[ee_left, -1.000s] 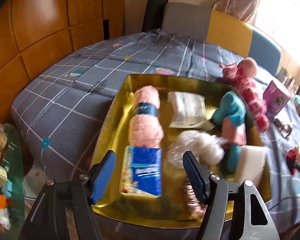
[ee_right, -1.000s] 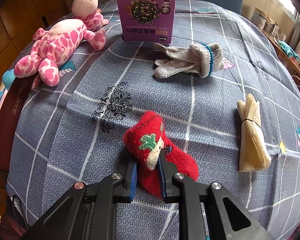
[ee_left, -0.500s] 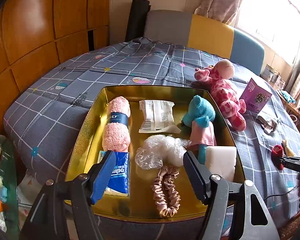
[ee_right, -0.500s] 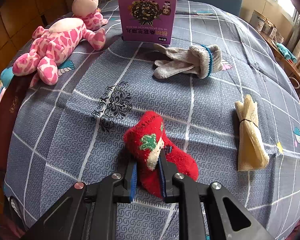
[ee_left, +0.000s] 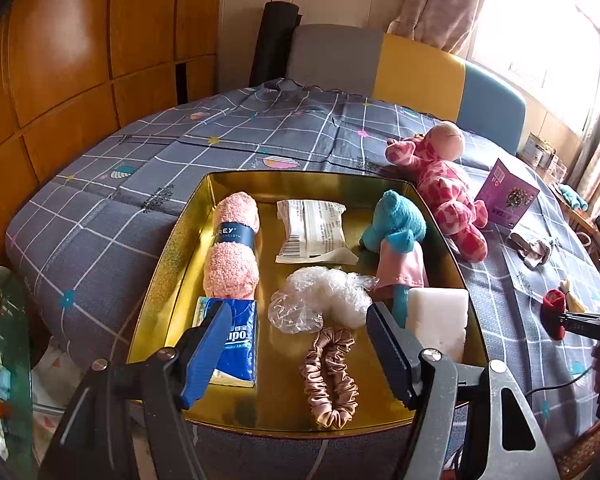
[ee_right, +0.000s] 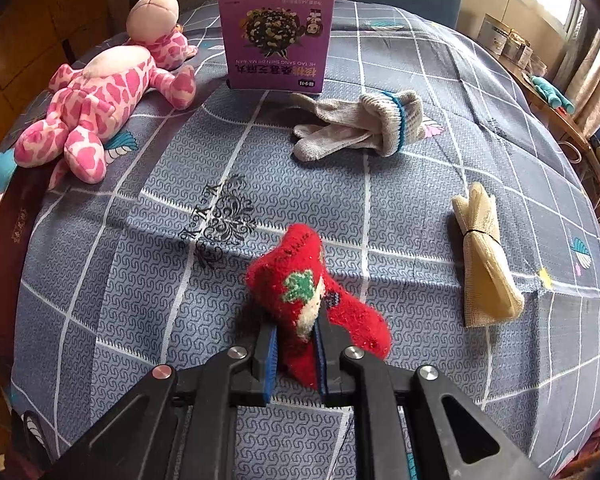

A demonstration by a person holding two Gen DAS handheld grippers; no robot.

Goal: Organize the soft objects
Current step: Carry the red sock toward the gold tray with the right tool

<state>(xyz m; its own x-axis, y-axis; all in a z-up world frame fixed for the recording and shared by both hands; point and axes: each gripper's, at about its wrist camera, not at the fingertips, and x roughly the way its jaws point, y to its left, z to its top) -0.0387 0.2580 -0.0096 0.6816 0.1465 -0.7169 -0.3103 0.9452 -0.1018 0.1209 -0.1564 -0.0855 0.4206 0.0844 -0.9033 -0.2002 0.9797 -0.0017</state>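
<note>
One purple box (ee_right: 277, 38) reads "HE TAO SANG SHEN ZHI MA WAN".

sock (ee_right: 300, 292): red, green motif, cream patch
plush giraffe (ee_right: 100, 108): pink with pale blotches
box (ee_right: 276, 38): purple
gloves (ee_right: 364, 128): grey-white, blue cuff stripe
cloth bundle (ee_right: 484, 256): beige
tablecloth (ee_right: 140, 264): grey-blue, white grid
tray (ee_left: 172, 264): gold
scrunchie (ee_left: 330, 376): possibly dusty pink

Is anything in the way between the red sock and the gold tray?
Nothing tall shows. The right gripper pinches the red sock; between it and the gold tray lies only bedspread. The pink giraffe lies farther back.
</note>
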